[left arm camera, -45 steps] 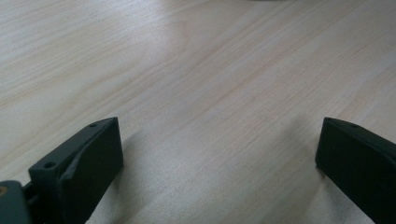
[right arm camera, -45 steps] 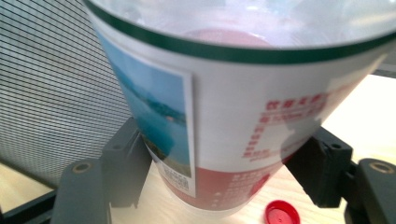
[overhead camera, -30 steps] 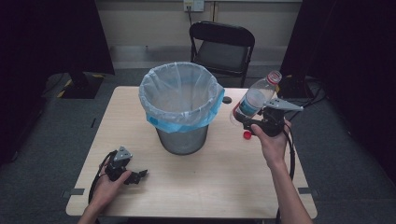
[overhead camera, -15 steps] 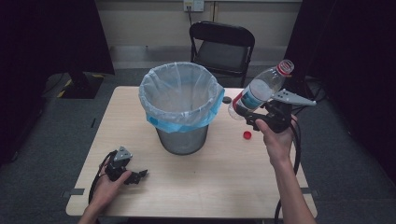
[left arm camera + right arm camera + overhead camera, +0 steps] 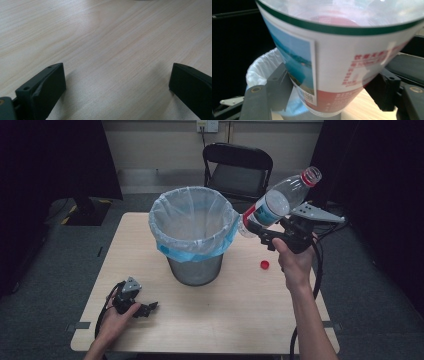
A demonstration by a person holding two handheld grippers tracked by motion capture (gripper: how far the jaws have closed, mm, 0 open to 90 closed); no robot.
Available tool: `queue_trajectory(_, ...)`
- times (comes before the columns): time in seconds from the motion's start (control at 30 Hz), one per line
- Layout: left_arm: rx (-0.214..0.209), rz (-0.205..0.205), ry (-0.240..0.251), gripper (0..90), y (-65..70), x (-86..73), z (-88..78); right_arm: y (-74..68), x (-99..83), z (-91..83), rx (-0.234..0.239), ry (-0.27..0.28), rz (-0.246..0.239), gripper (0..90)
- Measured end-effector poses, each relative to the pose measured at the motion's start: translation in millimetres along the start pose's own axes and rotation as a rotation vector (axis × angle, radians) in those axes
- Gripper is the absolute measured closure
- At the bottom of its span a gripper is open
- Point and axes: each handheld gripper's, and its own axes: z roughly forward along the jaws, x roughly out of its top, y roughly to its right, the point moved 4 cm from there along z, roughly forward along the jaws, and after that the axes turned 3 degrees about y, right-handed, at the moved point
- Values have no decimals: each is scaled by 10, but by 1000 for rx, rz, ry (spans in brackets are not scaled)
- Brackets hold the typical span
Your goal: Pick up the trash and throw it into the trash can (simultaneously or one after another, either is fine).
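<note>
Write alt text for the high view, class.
The right gripper holds a capless plastic bottle raised beside a lined bin on a wooden table. A red cap lies nearby; the left gripper rests open on the table.

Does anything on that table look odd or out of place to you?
One small thing: a red bottle cap lies loose on the table, right of the lined bin. The plastic bottle held tilted in the right gripper has an open neck, so the cap is probably its own. Nothing looks spilled or damaged.

Wooden table (image 5: 235, 320), lined bin (image 5: 194, 237) (mid-table), red cap (image 5: 264, 265) alongside
</note>
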Motion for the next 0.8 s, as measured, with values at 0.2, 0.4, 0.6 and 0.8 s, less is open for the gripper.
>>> queue_trajectory(0.2,1,-1,0,2,1,-1,0,-102,146,111,39,25,2,287)
queue_trajectory(0.4,0,-1,0,2,1,0,0,-215,211,308,92,35,-6,287)
queue_trajectory(0.6,1,0,-1,2,0,0,-1,-272,228,558,123,27,5,287)
queue_trajectory(0.8,0,-1,-1,2,1,-1,-1,-305,202,799,164,-3,16,282)
